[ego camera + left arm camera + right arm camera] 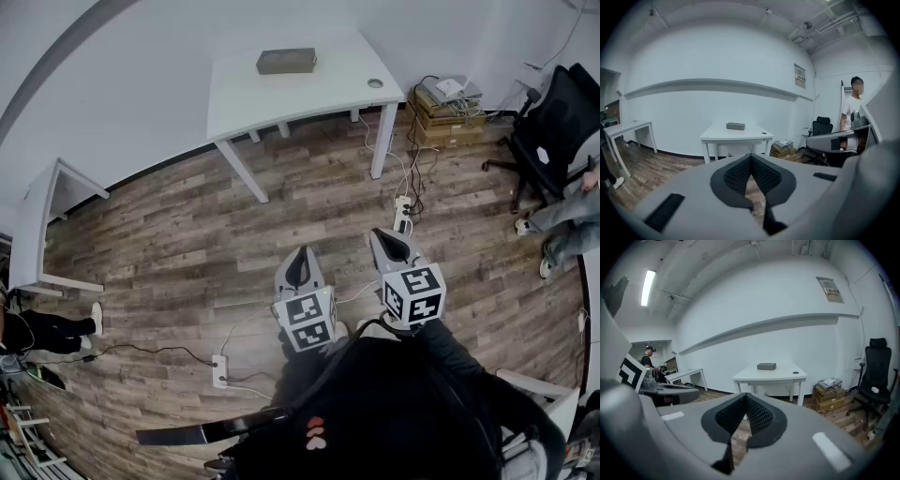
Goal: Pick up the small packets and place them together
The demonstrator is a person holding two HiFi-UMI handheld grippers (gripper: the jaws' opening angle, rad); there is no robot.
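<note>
wood floor (187, 244) stretches between the person and the white surface (281, 98), so i judge the approach is not yet made. both grippers hang well short of the surface, tilted slightly down. left gripper (300, 269) is clenched on nothing, right gripper (395, 246) clenched too and empty, likely just carried closed. grey block (286, 61), probably the packets, sits near the surface's wall-side edge, untouched.

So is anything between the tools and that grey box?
Only wooden floor lies between the left tool, the right tool and the white table holding the grey box. A power strip lies on it just ahead of the right tool.
</note>
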